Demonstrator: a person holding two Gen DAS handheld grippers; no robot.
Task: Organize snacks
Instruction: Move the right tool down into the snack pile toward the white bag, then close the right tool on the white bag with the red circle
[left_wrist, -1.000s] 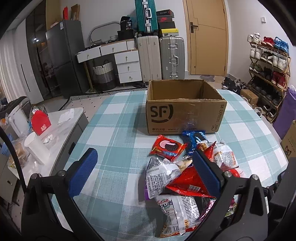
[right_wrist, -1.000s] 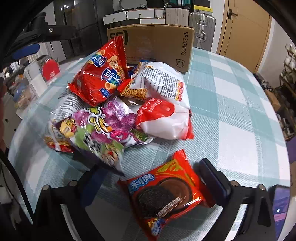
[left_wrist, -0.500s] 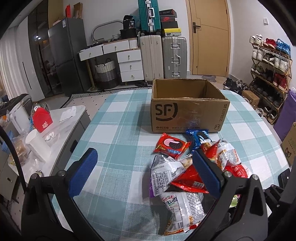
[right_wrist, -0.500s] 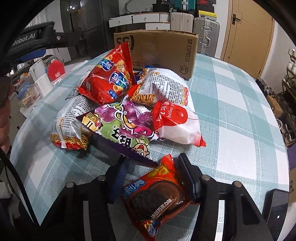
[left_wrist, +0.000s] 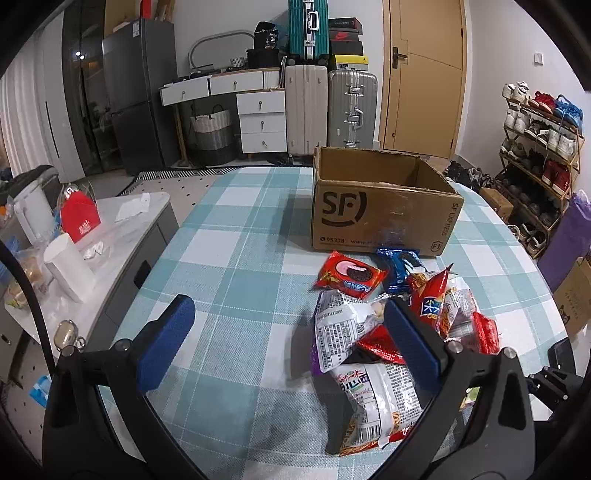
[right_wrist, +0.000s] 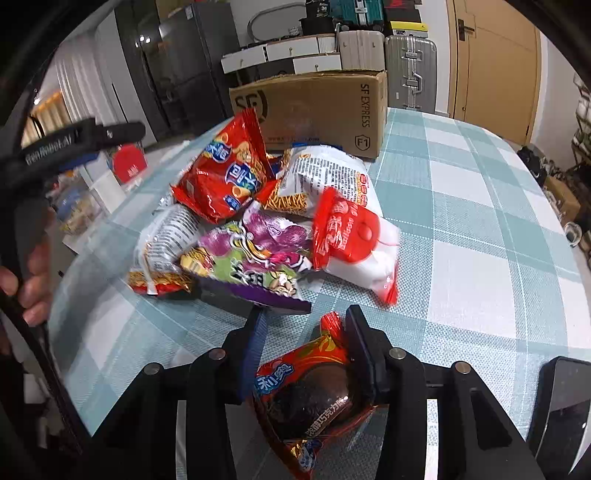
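Cookie packet (right_wrist: 314, 391) — red, glossy, crumpled — between right claw (right_wrist: 306, 332) pads.

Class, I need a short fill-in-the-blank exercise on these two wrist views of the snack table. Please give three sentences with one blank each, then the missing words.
1. The right tool is shut on a red ____ cookie packet.
2. The left tool is ____ and holds nothing.
3. The cardboard box bears the letters ____.

Missing words: Oreo; open; SF
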